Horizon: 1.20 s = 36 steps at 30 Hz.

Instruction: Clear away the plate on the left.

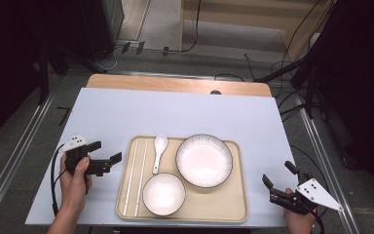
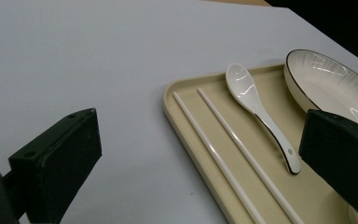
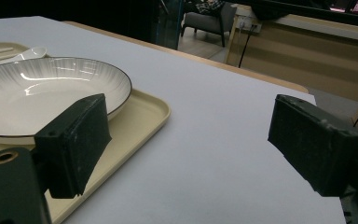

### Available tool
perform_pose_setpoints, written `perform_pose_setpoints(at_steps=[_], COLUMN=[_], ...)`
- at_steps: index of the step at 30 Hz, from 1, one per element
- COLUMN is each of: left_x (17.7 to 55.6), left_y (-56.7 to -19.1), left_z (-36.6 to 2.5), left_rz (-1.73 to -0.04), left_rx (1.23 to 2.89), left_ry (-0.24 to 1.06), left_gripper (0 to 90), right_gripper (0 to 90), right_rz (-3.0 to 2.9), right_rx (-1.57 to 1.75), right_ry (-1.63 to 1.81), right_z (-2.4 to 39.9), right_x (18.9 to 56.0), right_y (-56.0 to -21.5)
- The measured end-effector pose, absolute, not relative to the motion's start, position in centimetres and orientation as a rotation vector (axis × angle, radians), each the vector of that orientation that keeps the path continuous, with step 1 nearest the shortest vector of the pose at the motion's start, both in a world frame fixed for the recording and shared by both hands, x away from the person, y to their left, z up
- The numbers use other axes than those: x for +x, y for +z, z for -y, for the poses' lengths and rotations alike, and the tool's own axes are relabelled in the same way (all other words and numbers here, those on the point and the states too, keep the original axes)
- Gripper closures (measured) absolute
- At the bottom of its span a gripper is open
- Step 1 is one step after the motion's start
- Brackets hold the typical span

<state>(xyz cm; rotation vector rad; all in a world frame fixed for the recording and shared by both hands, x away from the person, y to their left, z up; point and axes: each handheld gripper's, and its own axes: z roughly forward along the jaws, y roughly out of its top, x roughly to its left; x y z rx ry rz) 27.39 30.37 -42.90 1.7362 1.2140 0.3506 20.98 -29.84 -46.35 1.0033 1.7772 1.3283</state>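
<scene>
White sheeting covered the table [image 1: 185, 109] I was working over, with dark floor and cables beyond its far edge. I took the flat beige plastic tray [image 1: 233, 207] as my landmark. On it lay two thin white chopsticks [image 1: 136, 170] along its left side, a white ceramic soup spoon [image 1: 158, 152] just right of them, a wide white plate with a dark rim [image 1: 204, 160] at its far right, and a small white bowl [image 1: 163, 193] at its near middle. My left gripper [image 1: 108, 152] hovered just off the tray's left edge, jaws spread wide, nearest the chopsticks but not touching them. My right gripper [image 1: 278, 175] sat off the tray's near right corner, jaws likewise apart and holding nothing.
</scene>
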Motion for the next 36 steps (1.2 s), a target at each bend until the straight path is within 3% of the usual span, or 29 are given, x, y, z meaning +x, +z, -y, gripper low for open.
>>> perform_pose_setpoints(at_steps=[36], left_x=[22.0], left_y=[-43.8], left_z=[-35.5], left_rz=[-1.250], left_rx=[1.741], left_ry=[0.498], left_gripper=[0.0], right_gripper=[13.0], right_rz=[-1.772], right_rx=[1.006], right_ry=[1.323], right_z=[29.9], right_x=[20.9], right_y=[-46.3])
